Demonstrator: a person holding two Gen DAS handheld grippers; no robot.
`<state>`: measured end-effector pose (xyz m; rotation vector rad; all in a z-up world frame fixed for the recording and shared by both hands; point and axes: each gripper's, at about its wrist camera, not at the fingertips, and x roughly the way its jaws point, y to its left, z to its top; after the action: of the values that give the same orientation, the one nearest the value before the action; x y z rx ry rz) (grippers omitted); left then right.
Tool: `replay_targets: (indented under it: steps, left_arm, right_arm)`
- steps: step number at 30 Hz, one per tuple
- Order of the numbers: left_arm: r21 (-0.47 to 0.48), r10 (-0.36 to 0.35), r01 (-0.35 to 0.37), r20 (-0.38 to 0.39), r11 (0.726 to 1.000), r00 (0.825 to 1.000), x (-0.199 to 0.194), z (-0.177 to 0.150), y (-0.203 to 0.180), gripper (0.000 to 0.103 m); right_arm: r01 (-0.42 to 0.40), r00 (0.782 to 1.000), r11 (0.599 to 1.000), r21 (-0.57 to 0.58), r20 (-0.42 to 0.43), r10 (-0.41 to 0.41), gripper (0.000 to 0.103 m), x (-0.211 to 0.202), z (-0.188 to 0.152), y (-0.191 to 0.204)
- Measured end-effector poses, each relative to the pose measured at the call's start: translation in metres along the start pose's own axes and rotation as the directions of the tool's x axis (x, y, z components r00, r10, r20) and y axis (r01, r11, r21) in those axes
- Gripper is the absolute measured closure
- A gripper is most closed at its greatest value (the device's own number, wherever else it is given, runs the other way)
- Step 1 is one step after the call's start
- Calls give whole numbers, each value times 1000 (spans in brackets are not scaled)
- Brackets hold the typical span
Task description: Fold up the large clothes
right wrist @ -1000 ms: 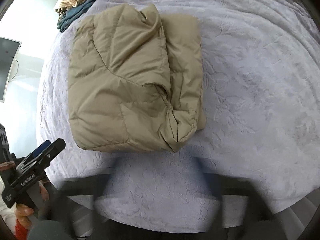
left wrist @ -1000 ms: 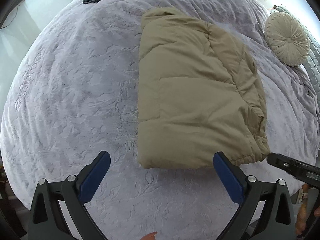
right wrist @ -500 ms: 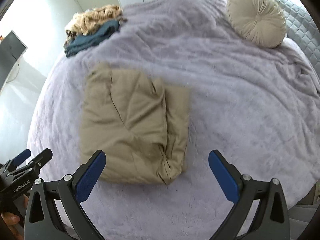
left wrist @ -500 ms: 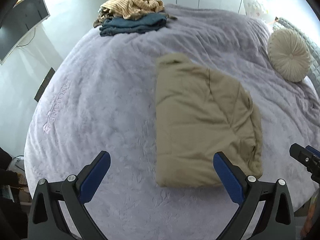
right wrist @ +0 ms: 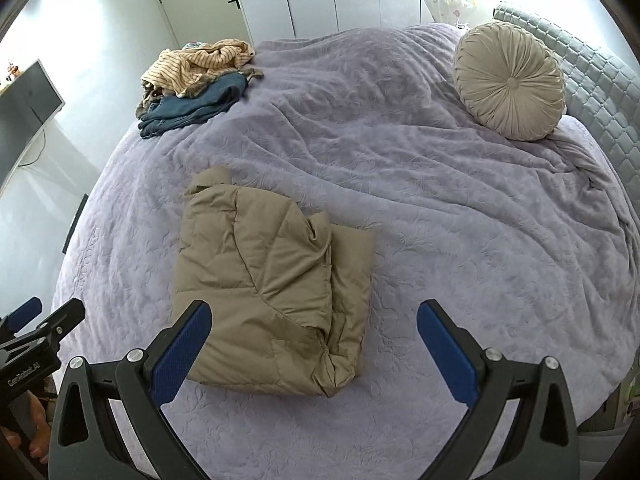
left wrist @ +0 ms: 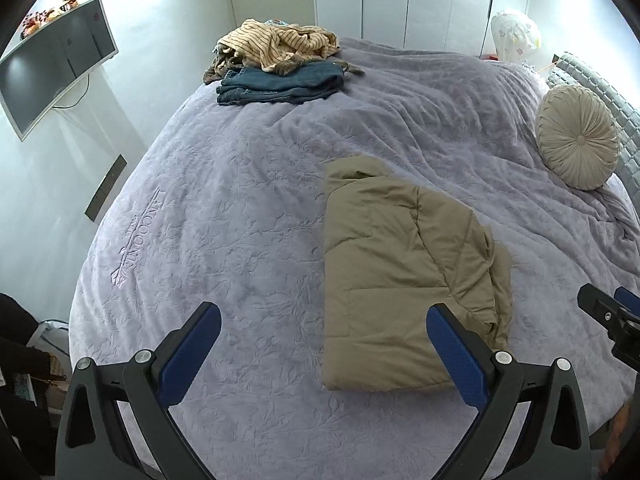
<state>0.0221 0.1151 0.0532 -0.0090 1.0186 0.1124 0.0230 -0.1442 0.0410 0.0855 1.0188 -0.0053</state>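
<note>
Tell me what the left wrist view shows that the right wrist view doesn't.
Only the left wrist view shows the embroidered arrow logo clearly and the whole wall screen. Only the right wrist view shows the jacket's bunched right edge and more quilted headboard. Both show the folded khaki jacket, clothes pile, round cushion, and open grippers.

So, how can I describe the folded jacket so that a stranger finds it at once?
Start from the bed with the lilac cover. Near its front edge lies the jacket, a puffy khaki bundle folded into a rough rectangle. Unlike the clothes pile at the far corner and the round cushion by the headboard, it lies alone and has quilted seams.
</note>
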Motion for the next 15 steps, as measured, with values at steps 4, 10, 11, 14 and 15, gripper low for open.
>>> replay_targets:
  steps: [4, 10, 11, 14, 15]
  left_arm:
    - [5, 1, -1, 5, 1000, 1000, -5, -1, -1, 0]
    - [0, -4, 4, 4, 1000, 1000, -7, -1, -2, 0]
    - [1, -5, 5, 4, 1000, 1000, -6, -1, -1, 0]
    - [1, -7, 7, 3, 1000, 1000, -6, -1, -1, 0]
    - [-1, -6, 6, 3, 1000, 1000, -6, -2, -2, 0]
  right_arm:
    - [0, 1000, 1000, 1, 0, 0, 1, 0, 0, 0]
    - [-1, 1000, 1000, -3, -2, 1, 1, -1, -1, 1]
    - [0, 1000, 1000, -4, -3, 0, 1, -1, -1, 1]
    - [-3, 1000, 1000, 0, -3, 3, 1, -1, -1, 1]
    - [-4, 1000, 1000, 1, -4, 4, 1, -2, -2, 2]
